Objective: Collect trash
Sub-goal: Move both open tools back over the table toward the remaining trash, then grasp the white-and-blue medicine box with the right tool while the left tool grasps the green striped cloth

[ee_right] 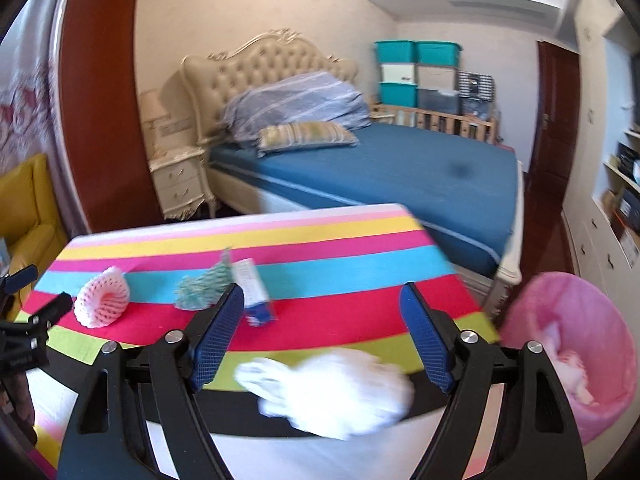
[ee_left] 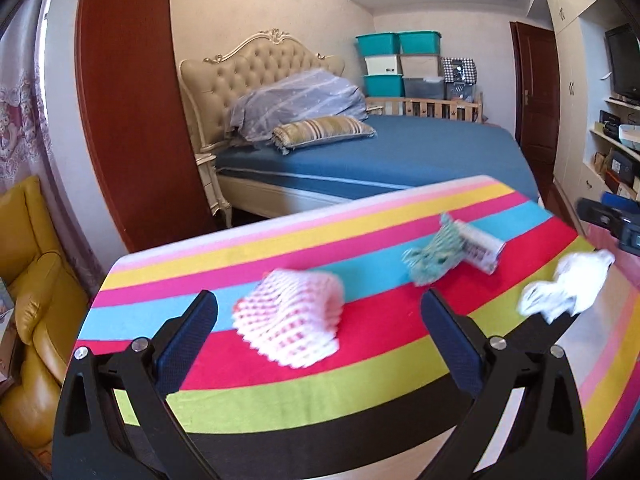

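While blurred, pink foam netting (ee_left: 289,322) curls on striped cloth (ee_left: 360,384).

Left gripper (ee_left: 320,308), right gripper (ee_right: 322,304): jaws apart, empty.

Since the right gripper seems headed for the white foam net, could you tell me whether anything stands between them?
Nothing visible does. The right gripper stands open, and the white foam net lies in the gap between its fingers on the striped table. The small carton sits off to the left.

Black gripper (ee_right: 320,336) arms, blue textured pads, silver screws.
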`<action>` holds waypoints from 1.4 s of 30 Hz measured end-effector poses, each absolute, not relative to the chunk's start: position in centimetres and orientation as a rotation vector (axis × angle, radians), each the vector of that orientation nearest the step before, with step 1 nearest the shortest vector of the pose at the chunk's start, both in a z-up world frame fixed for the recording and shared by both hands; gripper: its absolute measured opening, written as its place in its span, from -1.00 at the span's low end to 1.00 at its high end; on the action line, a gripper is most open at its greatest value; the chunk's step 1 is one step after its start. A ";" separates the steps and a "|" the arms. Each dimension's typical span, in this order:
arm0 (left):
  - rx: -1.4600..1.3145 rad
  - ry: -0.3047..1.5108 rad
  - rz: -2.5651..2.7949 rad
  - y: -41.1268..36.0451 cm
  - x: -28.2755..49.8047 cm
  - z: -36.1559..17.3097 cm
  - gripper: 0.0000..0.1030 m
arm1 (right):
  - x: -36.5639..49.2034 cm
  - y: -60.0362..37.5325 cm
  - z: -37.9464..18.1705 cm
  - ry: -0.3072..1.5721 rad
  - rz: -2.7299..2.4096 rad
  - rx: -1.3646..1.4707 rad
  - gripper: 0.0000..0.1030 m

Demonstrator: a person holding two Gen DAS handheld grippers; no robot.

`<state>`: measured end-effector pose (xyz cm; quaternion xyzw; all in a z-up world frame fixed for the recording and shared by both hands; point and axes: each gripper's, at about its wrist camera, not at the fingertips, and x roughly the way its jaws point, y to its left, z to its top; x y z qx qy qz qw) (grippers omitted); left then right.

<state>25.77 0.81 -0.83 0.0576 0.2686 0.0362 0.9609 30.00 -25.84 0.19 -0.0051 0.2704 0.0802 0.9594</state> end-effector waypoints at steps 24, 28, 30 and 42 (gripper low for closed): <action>0.131 0.594 -0.063 -1.3 25.3 -4.0 0.91 | 38.9 -17.9 -6.2 0.810 0.221 -0.109 -0.47; 0.113 0.604 -0.087 -1.9 25.7 -3.9 0.91 | 36.1 -18.9 -4.3 0.731 0.275 -0.103 -0.48; 0.118 0.607 -0.105 -2.6 25.7 -3.6 0.91 | 35.1 -19.1 -3.6 0.704 0.288 -0.105 -0.48; 0.143 0.729 -0.174 -7.8 34.3 -3.1 0.90 | 29.7 -24.1 -0.9 0.581 0.293 -0.042 -0.48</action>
